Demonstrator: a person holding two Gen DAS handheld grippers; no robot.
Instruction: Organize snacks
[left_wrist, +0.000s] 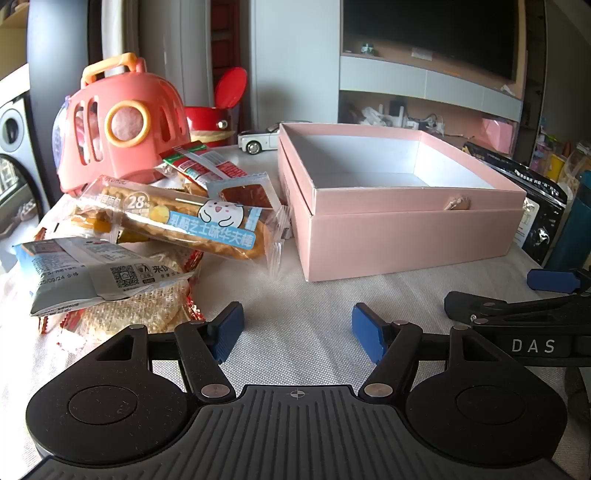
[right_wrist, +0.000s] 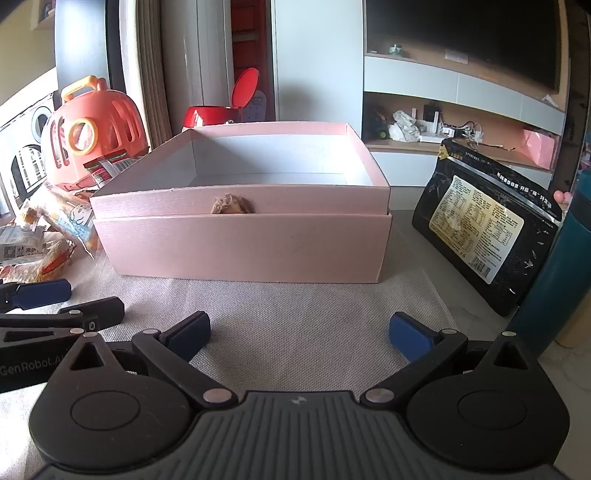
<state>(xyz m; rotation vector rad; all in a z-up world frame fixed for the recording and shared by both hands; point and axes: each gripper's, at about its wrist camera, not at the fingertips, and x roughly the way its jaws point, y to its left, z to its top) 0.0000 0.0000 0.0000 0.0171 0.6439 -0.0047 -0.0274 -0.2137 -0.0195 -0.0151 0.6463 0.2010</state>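
A pink box (left_wrist: 406, 236) (right_wrist: 243, 247) stands open and empty on the grey cloth. Left of it lies a heap of wrapped snacks: a long waffle stick pack (left_wrist: 184, 218), a grey-white packet (left_wrist: 92, 275) on a rice cracker pack (left_wrist: 147, 306), and a red-green packet (left_wrist: 201, 162). The heap shows at the left edge of the right wrist view as snack packs (right_wrist: 55, 225). My left gripper (left_wrist: 297, 328) is open over bare cloth in front of the heap. My right gripper (right_wrist: 299, 332) is open before the box, nothing between its fingers.
A pink toy carrier (left_wrist: 122, 125) and a red bin (left_wrist: 218, 114) stand behind the snacks, with a white toy car (left_wrist: 258, 142) beside them. A black pouch (right_wrist: 487, 225) leans right of the box against a teal bottle (right_wrist: 550, 291). Shelves and a screen stand behind.
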